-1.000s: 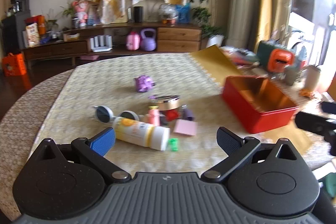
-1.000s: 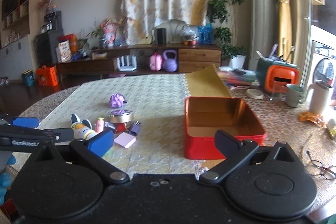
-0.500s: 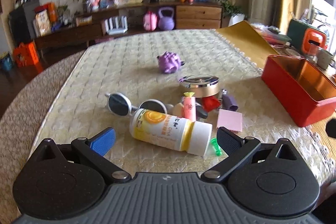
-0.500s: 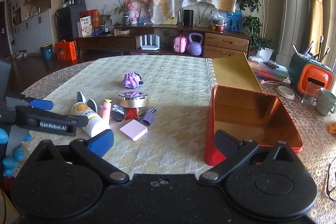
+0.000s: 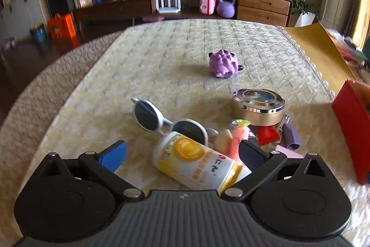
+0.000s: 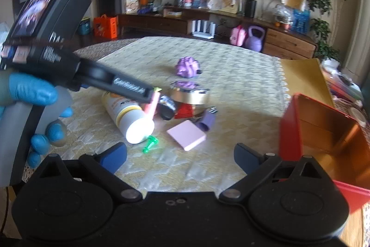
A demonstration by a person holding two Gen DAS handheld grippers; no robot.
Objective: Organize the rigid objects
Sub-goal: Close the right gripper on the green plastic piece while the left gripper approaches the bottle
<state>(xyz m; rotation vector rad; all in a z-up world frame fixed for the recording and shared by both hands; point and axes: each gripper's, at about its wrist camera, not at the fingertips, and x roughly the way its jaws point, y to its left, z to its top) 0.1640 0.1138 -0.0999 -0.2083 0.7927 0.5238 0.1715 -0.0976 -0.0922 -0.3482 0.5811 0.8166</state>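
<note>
Landmark: the bottle (image 5: 196,163), white with a yellow-orange label, lying on its side on the tablecloth (image 5: 161,57). Everything below is placed off that.
Left gripper (image 5: 182,154): jaws wide open, one finger on each side of the bottle, pads not touching it as far as I can tell. In the right view it comes in from the left, held by a hand in a blue glove (image 6: 34,94).
Right gripper (image 6: 180,154): also spread open, nothing between the fingers, hanging near the table edge well short of the bottle's cap end.
Sunglasses (image 5: 168,122): white frame, dark lenses, right behind the bottle, one lens tucked against it.
Pink tube (image 5: 238,140): leaning by the bottle's cap end.
Gold tin (image 5: 259,108): round, shiny lid, past the bottle in the clutter.
Pink pad (image 6: 186,134): flat, just beyond the cap.
Green bit (image 6: 150,144): tiny plastic piece next to the cap, can't tell what it is.
Purple toy (image 5: 223,64): alone, well past the bottle.
Red box (image 6: 323,131): open and empty, well off to the bottle's right.
</note>
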